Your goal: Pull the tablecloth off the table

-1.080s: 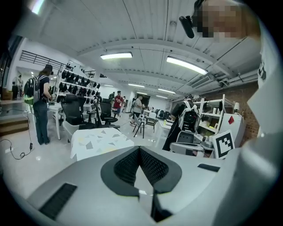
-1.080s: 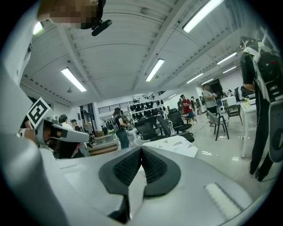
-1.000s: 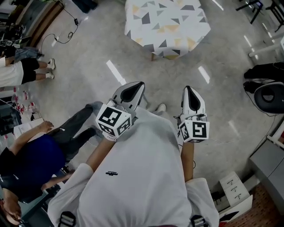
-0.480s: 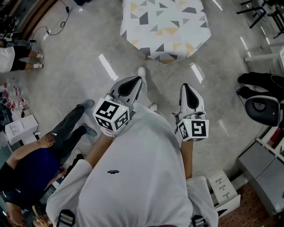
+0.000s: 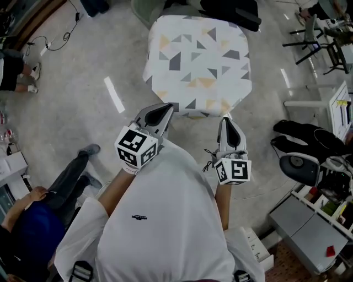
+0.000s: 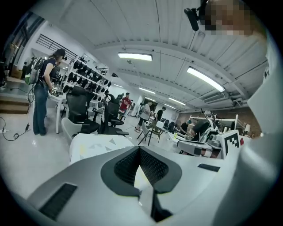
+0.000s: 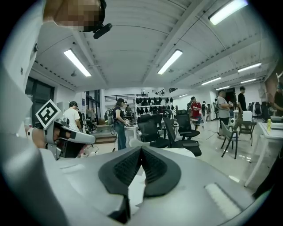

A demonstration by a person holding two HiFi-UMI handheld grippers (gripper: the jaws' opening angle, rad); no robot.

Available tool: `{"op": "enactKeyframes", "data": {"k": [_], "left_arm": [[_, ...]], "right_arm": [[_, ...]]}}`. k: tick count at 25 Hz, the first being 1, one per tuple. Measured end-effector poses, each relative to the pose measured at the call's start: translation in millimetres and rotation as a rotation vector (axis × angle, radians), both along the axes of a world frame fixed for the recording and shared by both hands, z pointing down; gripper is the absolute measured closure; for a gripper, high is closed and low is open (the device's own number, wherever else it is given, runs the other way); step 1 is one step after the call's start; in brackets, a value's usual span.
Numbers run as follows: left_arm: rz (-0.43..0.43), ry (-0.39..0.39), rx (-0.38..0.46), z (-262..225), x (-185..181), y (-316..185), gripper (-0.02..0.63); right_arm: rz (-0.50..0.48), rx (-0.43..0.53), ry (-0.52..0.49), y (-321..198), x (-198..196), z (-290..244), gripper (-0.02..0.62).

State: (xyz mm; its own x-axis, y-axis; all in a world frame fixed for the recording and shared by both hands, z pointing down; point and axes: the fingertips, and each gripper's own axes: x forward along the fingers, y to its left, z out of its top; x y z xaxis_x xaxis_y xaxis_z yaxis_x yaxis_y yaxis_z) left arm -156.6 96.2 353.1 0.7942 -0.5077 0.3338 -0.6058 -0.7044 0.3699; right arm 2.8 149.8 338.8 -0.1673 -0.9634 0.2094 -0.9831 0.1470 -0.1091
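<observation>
A white tablecloth (image 5: 198, 60) printed with grey and yellow triangles covers a small square table just ahead of me, its edges hanging down the sides. My left gripper (image 5: 163, 107) is shut and empty, its tips just short of the cloth's near left edge. My right gripper (image 5: 226, 120) is shut and empty too, its tips at the near right edge, touching nothing that I can see. From the left gripper view (image 6: 139, 149) the cloth (image 6: 95, 145) lies beyond the closed jaws. In the right gripper view (image 7: 141, 150) a sliver of the cloth (image 7: 177, 152) shows past the jaws.
Black office chairs (image 5: 229, 11) stand behind the table, another chair (image 5: 306, 154) at the right. A person in dark clothes (image 5: 49, 204) sits on the floor at my left. A cabinet (image 5: 309, 231) and a white box (image 5: 251, 248) stand at the lower right. Cables (image 5: 52, 38) run on the floor.
I have walked toward the table: it has come nearer in the head view, and both shut grippers now reach its near edge.
</observation>
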Motion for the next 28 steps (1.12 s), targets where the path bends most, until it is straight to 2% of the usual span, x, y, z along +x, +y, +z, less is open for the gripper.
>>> {"op": "enactKeyframes", "data": {"k": [5,10,13,18,28], "left_arm": [[0.014,-0.004,-0.003,-2.3,2.1,-66.8,0.600],[0.033,-0.029,0.003,-6.8,24.6,-108.8,0.600],[0.023,-0.044,-0.001,-6.1,43.4,-116.6,0.600],[-0.044,-0.056,-0.034,-1.8,72.5,-115.3,0.600],[-0.118,-0.072,-0.050,4.4,121.7,-135.7,0.600]], "right_arm": [[0.011,-0.003,0.013,-71.3,13.0,-6.7,0.584],[-0.002,-0.016,0.010,-111.0,32.8,-3.6,0.586],[-0.026,-0.031,-0.015,-124.1,48.4,6.8,0.584],[-0.105,-0.055,-0.064,-135.3,69.4,14.0,0.584],[-0.184,-0.066,-0.074,-180.7,131.3,25.0,0.584]]}}
